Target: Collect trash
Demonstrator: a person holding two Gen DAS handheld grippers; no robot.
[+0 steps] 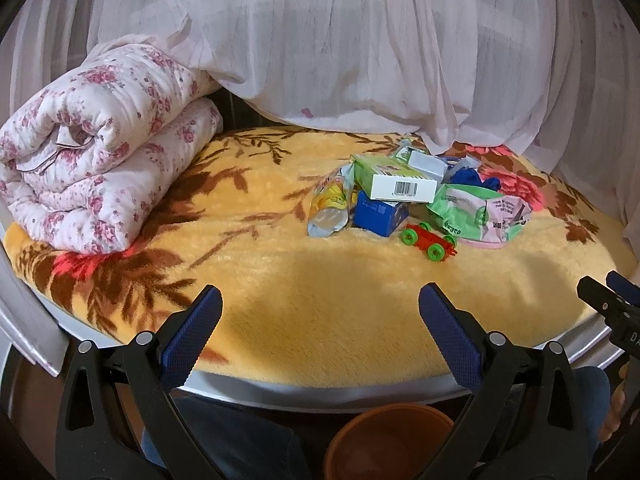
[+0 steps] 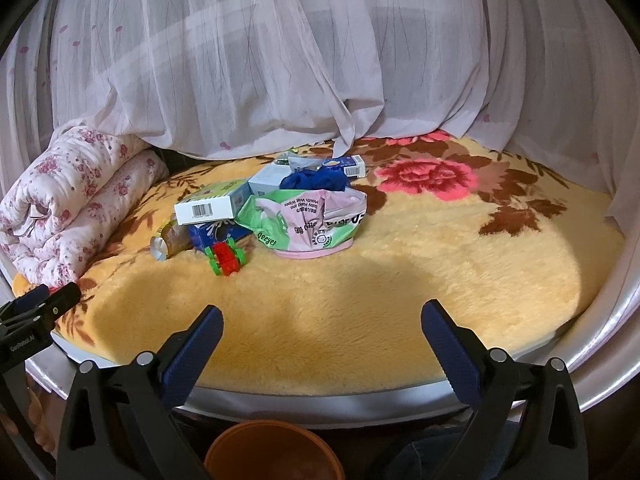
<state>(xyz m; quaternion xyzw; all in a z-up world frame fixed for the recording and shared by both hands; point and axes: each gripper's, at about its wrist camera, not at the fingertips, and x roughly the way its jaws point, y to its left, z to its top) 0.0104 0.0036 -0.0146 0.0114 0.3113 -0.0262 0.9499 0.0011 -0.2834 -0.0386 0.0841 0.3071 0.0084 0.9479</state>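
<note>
Reaching for the trash pile (image 2: 276, 204) on the bed (image 2: 360, 312): both grippers' jaws released; skip the toy car (image 2: 226, 258), use the orange bin (image 2: 272, 452).

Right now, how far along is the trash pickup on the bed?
Nothing looks collected yet. The left tongs and right tongs are open and hold nothing. The whole pile is left on the yellow blanket: white barcode box, wipes packet, blue box. The orange bin waits below.
</note>
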